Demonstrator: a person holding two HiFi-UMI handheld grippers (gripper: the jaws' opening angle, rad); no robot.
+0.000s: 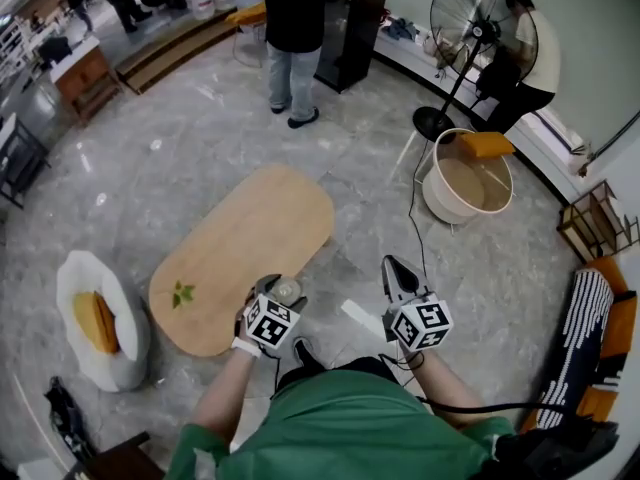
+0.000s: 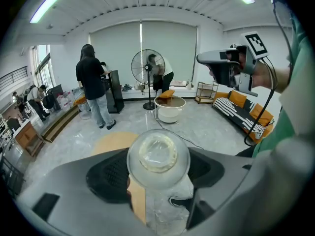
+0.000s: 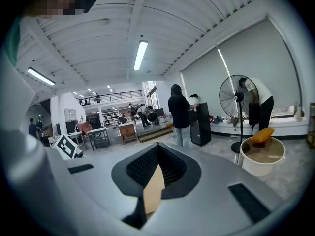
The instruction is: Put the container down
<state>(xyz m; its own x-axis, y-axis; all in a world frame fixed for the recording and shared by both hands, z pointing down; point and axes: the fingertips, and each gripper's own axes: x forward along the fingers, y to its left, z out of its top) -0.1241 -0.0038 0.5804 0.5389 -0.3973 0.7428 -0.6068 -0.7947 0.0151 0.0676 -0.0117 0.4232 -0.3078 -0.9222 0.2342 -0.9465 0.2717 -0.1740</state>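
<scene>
Marble floor with oval wooden table (image 1: 250, 228); left gripper (image 1: 278, 301) pinches the clear container (image 2: 158, 154) above the table's near right edge. Right gripper (image 1: 395, 273) jaws pressed together, empty. Risk: releasing this near the edge could tip it onto the floor

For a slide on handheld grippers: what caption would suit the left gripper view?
Left gripper shut on a clear round container, wooden table beyond.
</scene>
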